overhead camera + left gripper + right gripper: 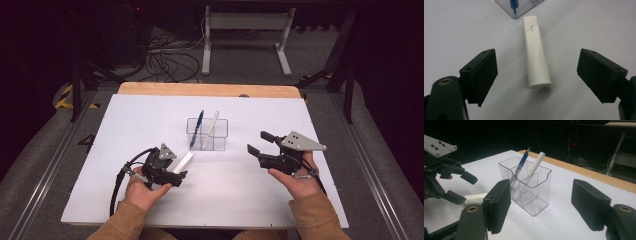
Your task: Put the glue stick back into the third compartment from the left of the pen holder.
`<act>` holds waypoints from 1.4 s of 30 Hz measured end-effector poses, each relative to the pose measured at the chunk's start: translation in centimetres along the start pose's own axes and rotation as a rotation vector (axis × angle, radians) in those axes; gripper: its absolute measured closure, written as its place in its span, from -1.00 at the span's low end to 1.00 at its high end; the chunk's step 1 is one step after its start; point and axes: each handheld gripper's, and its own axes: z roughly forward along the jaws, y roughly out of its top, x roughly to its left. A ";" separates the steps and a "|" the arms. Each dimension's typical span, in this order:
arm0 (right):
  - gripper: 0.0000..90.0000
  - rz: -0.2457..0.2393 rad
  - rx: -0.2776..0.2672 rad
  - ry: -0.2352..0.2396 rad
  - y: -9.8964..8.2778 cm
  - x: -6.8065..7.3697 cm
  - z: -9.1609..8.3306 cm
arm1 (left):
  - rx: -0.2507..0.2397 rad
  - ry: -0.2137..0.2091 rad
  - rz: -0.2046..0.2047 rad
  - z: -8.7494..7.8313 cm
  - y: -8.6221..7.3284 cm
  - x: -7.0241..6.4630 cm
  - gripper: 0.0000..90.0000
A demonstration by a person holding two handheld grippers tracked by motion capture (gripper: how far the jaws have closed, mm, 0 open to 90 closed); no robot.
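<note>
A short white tube (536,57) lies flat on the white table, flared end toward me, just in front of a clear plastic holder (220,142). My left gripper (537,53) hovers over the tube (184,160) with its jaws open on either side, touching nothing. A blue pen (199,125) and a white pen (212,124) lean in the holder (534,202). My right gripper (257,141) is held open to the right of the holder, empty. In the right gripper view the left gripper (465,188) straddles the tube (475,198).
The white board (150,120) covers a wooden tabletop whose far edge (200,89) shows. Beyond it are cables (165,60) and a white frame (245,35) on the floor. Bare board lies in front of and beside the holder.
</note>
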 end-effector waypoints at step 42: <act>-0.28 -0.017 0.031 0.008 -0.5 0.4 0.5 | 0.097 -0.002 -0.063 1.6 -0.7 -0.4 0.23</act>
